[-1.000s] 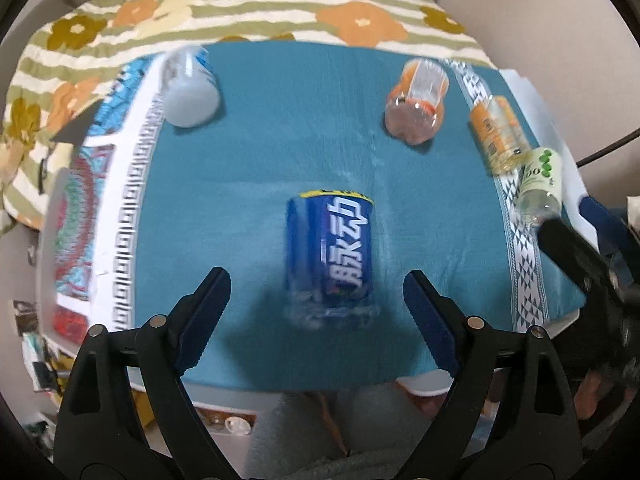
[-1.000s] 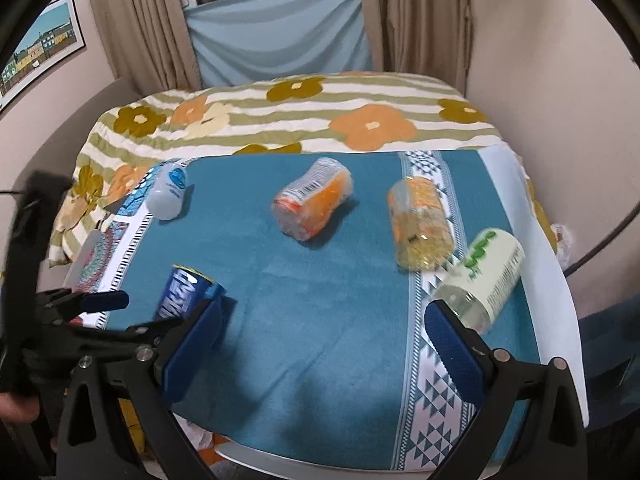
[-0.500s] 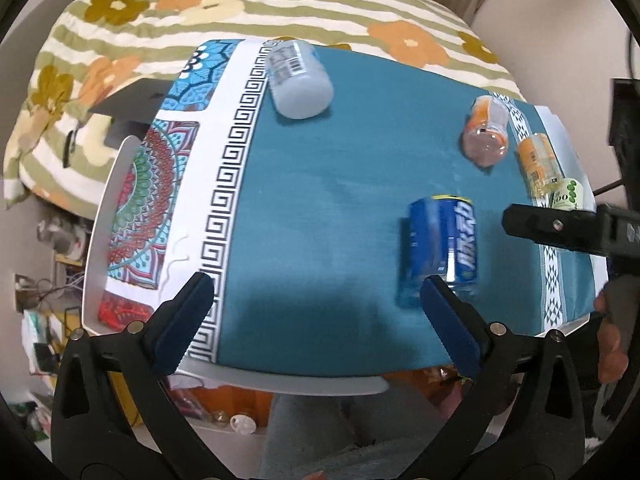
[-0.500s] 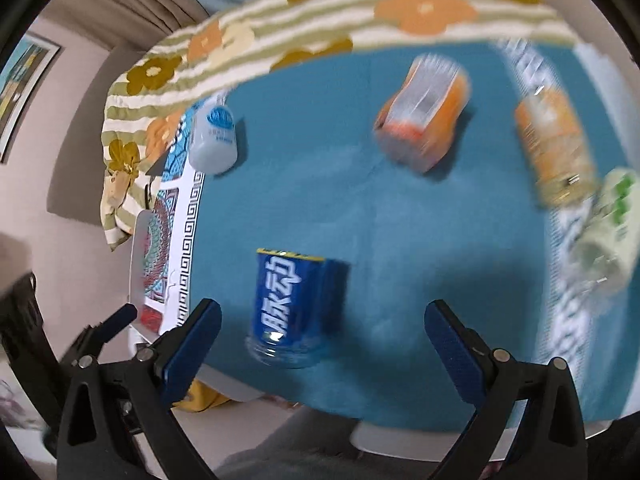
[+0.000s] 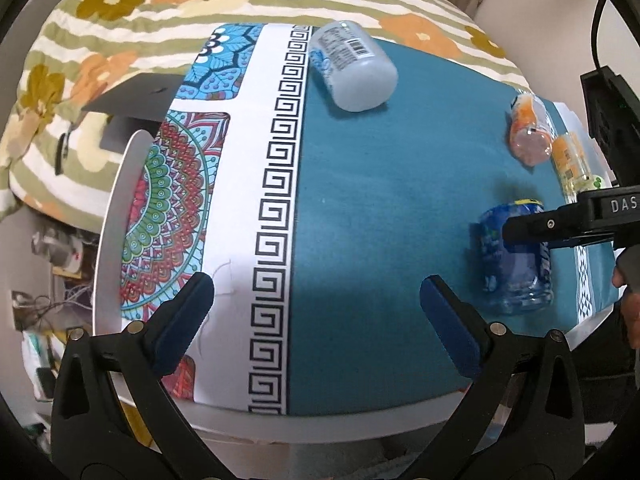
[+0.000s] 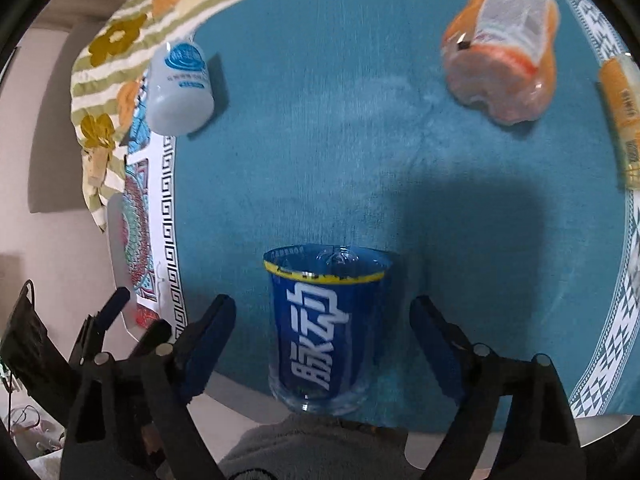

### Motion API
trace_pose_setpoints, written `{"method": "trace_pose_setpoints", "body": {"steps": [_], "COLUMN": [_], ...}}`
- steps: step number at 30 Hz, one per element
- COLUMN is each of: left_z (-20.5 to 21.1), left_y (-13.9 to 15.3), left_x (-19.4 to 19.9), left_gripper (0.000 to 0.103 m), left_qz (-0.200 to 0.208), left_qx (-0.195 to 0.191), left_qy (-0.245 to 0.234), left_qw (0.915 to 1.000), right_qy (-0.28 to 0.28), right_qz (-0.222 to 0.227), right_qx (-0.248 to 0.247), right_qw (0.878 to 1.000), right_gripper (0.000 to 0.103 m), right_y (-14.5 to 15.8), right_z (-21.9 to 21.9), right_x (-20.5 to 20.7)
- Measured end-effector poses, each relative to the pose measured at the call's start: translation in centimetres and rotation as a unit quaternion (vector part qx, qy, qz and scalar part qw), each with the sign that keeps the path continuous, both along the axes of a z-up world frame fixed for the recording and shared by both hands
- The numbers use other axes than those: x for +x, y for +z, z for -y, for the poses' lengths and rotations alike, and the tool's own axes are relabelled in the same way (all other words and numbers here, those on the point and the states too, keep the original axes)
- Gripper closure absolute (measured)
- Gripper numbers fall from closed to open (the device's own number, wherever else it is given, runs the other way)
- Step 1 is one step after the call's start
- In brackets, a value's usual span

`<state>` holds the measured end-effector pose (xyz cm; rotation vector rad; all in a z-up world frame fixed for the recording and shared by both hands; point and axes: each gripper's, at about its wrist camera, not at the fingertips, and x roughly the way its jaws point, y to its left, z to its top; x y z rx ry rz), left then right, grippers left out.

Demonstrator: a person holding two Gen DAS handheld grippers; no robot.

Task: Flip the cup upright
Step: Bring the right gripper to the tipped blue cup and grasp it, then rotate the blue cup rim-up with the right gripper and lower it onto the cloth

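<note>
Blue-labelled clear cup (image 6: 326, 330) lies on its side near the table (image 6: 400, 160) front edge, framed between the spread fingers of the right hand-held gripper (image 6: 323, 332) for a grasp, while the left hand-held gripper (image 5: 316, 312), also apart, hangs aside.

Blue cup (image 6: 324, 328), white lettering, yellow band; teal cloth (image 5: 380, 184), black-white key border; orange bottle (image 6: 504, 56).
</note>
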<state>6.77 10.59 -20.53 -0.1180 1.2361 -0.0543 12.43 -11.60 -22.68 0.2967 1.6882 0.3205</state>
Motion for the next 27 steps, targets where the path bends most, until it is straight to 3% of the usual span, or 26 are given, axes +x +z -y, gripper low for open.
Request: {"method": "trace_pose_setpoints", "body": {"steps": [4, 6, 10, 14, 20, 24, 27], "left_z": [-0.7, -0.8, -1.1, -1.4, -1.3, -1.1, -1.1], "left_y": [-0.8, -1.0, -1.1, -1.3, -1.2, -0.8, -0.2], "left_x": [0.5, 0.7, 0.9, 1.4, 1.4, 1.3, 1.2], "left_gripper": [0.0, 0.0, 0.0, 0.0, 0.0, 0.0, 0.0], "left_qz": [-0.006, -0.008, -0.009, -0.01, -0.009, -0.007, -0.002], "left_qx": [-0.007, -0.01, -0.011, -0.014, -0.015, -0.011, -0.008], "left_qy": [0.001, 0.0, -0.001, -0.002, -0.003, -0.004, -0.001], "left_qw": [1.0, 0.9999, 0.9999, 0.9999, 0.9998, 0.9999, 1.0], "right_qy": [0.003, -0.001, -0.008, -0.008, -0.011, -0.012, -0.011], "right_qz": [-0.012, -0.022, -0.035, -0.038, -0.027, 0.003, 0.055], "right_qx": [-0.013, -0.011, -0.012, -0.009, -0.006, 0.0, 0.001], "right_qw": [1.0, 1.0, 0.999, 0.999, 1.0, 1.0, 0.998], "right_gripper": [0.019, 0.029, 0.031, 0.044, 0.046, 0.046, 0.046], "right_y": [-0.7, -1.0, -1.5, -1.7, -1.4, -0.2, 2.1], "right_z": [-0.2, -0.1, 0.3, 0.1, 0.1, 0.1, 0.4], "right_x": [0.6, 1.0, 1.3, 1.3, 1.0, 0.4, -0.3]}}
